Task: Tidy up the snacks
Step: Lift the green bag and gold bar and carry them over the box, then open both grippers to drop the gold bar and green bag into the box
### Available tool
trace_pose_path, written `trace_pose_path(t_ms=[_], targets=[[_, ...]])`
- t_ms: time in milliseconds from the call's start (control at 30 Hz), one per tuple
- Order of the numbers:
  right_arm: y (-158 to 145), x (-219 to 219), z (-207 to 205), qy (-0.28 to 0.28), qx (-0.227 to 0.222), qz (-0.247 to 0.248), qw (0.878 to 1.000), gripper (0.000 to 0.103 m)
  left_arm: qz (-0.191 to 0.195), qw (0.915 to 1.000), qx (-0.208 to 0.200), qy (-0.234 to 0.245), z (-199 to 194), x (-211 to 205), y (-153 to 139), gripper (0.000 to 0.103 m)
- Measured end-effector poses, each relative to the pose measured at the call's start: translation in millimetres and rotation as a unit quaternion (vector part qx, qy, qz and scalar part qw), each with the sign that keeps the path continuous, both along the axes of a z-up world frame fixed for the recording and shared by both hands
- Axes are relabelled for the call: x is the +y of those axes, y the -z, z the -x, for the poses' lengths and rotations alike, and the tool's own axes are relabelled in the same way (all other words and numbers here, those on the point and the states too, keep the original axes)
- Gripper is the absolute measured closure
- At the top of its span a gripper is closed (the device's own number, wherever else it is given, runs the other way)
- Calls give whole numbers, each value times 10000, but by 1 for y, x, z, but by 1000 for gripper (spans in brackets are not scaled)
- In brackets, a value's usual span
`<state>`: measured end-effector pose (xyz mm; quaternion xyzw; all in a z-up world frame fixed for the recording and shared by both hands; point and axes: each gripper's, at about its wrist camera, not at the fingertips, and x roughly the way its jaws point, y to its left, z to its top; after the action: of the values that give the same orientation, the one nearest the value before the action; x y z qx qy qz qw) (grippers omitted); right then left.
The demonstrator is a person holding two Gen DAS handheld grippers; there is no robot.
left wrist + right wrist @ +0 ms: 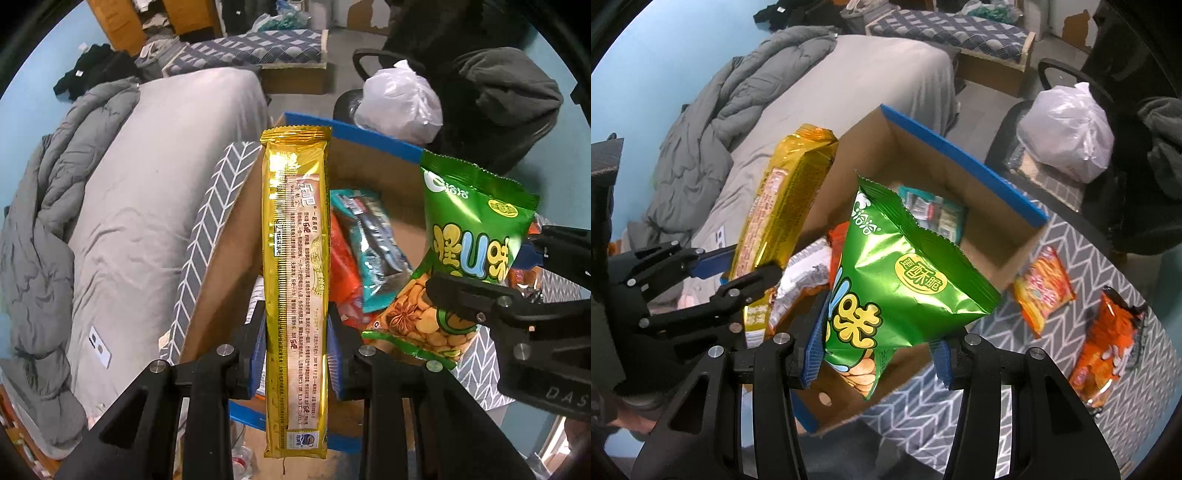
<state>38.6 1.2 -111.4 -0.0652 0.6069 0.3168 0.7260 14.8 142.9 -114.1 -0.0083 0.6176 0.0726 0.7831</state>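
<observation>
From my left wrist cam, my left gripper (295,347) had both pads pinching the long gold biscuit pack (294,280), held upright over the cardboard box (373,162) with a few snacks already in it. From the right cam, my right gripper (877,354) was clamped on the green snack bag (905,280), hanging above that same box (960,155); two orange packets (1043,284) lay on the chevron cloth (997,424).
</observation>
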Motion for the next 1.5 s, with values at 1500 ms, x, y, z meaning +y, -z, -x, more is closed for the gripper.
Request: trace_pose_path(t_ms=[1500], targets=[[-48,-73,-15,599,-598,427,9955,29,-37,9995,-265,161,-7,-48,-48,38]])
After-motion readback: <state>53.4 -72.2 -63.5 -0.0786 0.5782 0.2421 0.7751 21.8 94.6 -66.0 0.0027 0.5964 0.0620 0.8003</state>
